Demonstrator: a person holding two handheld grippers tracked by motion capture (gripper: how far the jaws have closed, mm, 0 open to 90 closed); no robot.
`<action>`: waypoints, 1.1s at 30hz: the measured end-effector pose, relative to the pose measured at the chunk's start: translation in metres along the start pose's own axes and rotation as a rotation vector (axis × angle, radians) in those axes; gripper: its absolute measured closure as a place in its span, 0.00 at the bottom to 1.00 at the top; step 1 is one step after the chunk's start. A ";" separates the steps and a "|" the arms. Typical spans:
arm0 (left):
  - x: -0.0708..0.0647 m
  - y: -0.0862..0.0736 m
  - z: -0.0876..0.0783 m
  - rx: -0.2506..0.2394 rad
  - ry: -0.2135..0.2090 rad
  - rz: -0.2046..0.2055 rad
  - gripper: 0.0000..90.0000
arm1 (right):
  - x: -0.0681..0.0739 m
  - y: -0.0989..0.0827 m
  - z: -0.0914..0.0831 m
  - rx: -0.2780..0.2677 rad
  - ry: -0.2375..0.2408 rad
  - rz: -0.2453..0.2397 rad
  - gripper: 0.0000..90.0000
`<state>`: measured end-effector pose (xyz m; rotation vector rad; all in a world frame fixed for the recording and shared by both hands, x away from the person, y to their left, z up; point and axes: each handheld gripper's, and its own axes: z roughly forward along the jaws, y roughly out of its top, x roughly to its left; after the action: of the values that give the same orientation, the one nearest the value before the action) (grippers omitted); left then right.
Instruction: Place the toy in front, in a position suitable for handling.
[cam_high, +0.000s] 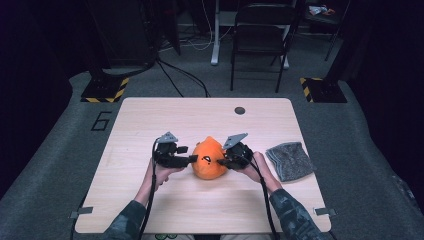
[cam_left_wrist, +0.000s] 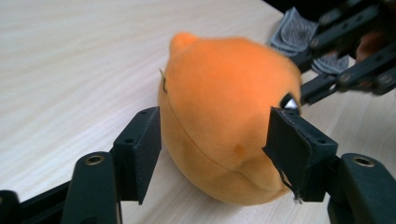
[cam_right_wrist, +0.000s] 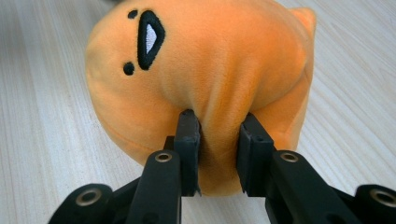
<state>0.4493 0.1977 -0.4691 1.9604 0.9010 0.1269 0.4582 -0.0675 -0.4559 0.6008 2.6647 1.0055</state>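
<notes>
An orange plush toy (cam_high: 210, 159) with a black embroidered face lies in the middle of the wooden table (cam_high: 150, 210). From its left side, my left gripper (cam_high: 192, 159) stands open with the plush (cam_left_wrist: 224, 107) between its jaws (cam_left_wrist: 215, 149). The pads sit beside the toy's flanks without squeezing it. On the opposite side, my right gripper (cam_high: 222, 161) is shut on a pinched fold of the plush (cam_right_wrist: 210, 60). Its two pads (cam_right_wrist: 187, 140) press into the fabric just below the face, the gripper (cam_right_wrist: 217, 154) pointing straight at the toy. The right gripper (cam_left_wrist: 327, 70) also appears beyond the plush in the left gripper view.
A grey knitted cloth (cam_high: 290, 160) lies flat on the table to the right of my right hand, seen too as the cloth (cam_left_wrist: 299, 32) behind the toy. A dark round cable hole (cam_high: 240, 110) sits near the far edge. A black chair (cam_high: 260, 40) stands beyond the table.
</notes>
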 end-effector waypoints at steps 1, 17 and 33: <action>-0.001 -0.002 0.004 -0.002 -0.002 -0.001 0.40 | 0.000 0.000 0.000 0.004 0.000 0.002 0.80; -0.008 -0.010 0.008 0.005 0.017 0.032 0.81 | -0.007 -0.011 -0.027 -0.022 -0.097 0.266 0.36; -0.014 -0.014 0.012 -0.007 0.028 0.061 0.86 | -0.007 -0.015 0.004 -0.014 -0.079 0.335 0.79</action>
<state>0.4367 0.1841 -0.4835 1.9848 0.8579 0.1923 0.4609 -0.0787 -0.4685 1.0862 2.5368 1.0552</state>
